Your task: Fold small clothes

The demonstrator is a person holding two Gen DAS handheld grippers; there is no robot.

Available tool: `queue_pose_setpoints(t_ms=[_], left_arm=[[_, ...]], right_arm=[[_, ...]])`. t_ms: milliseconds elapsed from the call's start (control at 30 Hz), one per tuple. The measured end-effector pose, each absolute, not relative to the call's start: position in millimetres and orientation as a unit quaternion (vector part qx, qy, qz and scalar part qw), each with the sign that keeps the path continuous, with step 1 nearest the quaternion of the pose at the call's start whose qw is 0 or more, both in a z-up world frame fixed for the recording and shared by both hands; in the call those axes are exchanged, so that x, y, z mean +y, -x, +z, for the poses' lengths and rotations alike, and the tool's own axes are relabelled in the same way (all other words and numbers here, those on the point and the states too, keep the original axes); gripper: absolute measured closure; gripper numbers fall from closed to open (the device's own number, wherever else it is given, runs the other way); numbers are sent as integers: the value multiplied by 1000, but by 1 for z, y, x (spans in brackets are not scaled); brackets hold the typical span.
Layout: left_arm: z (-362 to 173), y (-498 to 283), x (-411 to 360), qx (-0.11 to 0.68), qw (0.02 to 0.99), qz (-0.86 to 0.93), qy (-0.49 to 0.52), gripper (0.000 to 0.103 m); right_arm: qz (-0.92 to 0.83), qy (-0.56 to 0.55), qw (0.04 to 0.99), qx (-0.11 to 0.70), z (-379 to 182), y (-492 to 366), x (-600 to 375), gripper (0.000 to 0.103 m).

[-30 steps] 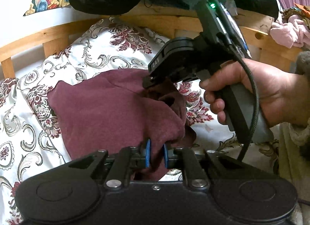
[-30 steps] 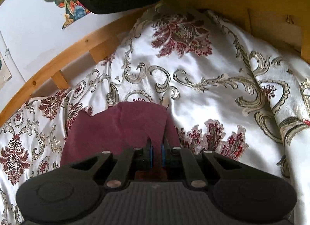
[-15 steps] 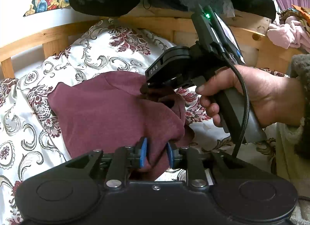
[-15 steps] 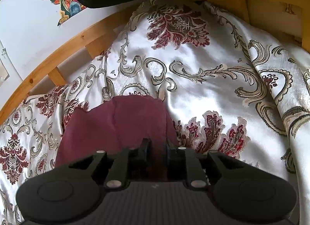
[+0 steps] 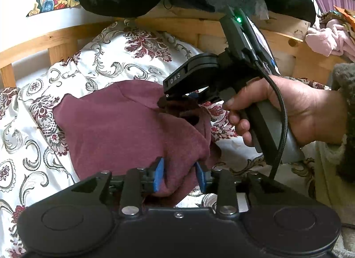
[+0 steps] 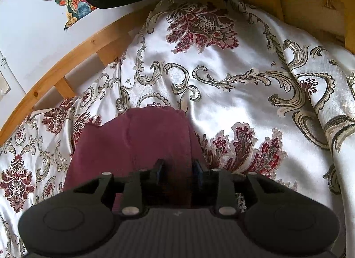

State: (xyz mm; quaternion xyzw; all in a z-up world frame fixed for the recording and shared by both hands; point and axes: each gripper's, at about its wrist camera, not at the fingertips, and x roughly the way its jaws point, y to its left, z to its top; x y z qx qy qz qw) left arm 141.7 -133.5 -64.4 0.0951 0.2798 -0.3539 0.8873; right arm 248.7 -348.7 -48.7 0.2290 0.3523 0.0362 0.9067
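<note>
my left gripper [image 5: 179, 174] and right gripper [image 6: 178, 170] jaws are both opening, partly spread, with folds of the maroon garment [image 5: 124, 125] loose between them. it lies on the patterned bedspread [image 6: 233, 89], open cloth to its left, the wooden bed frame [image 5: 33, 42] beyond.

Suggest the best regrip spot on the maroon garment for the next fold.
Probably the far left corner of the maroon garment, approached from the left over the patterned bedspread: that edge lies flat and free, while the near edge is bunched between the opening left tool. The right tool, also opening, straddles the right edge.
</note>
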Motion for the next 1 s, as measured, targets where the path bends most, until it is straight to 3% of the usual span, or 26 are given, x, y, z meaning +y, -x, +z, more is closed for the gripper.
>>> queue_pose_setpoints(t_ms=[67, 167, 300, 533, 767, 1000], left_arm=[[-63, -142, -131, 280, 887, -356, -86, 58], [-58, -142, -122, 276, 892, -354, -60, 38], [-51, -143, -104, 256, 911, -323, -15, 1], [-46, -156, -84, 266, 916, -293, 62, 1], [-45, -167, -64, 274, 917, -259, 133, 1], [-68, -197, -35, 372, 883, -167, 234, 1]], right_arm=[[36, -234, 905, 353, -49, -249, -349, 56], [37, -243, 902, 354, -48, -248, -352, 41], [35, -254, 900, 352, -48, -247, -355, 21], [27, -246, 896, 369, -51, -250, -351, 14], [27, -238, 891, 387, -53, -252, -349, 1], [26, -202, 886, 417, -57, -255, -340, 0]])
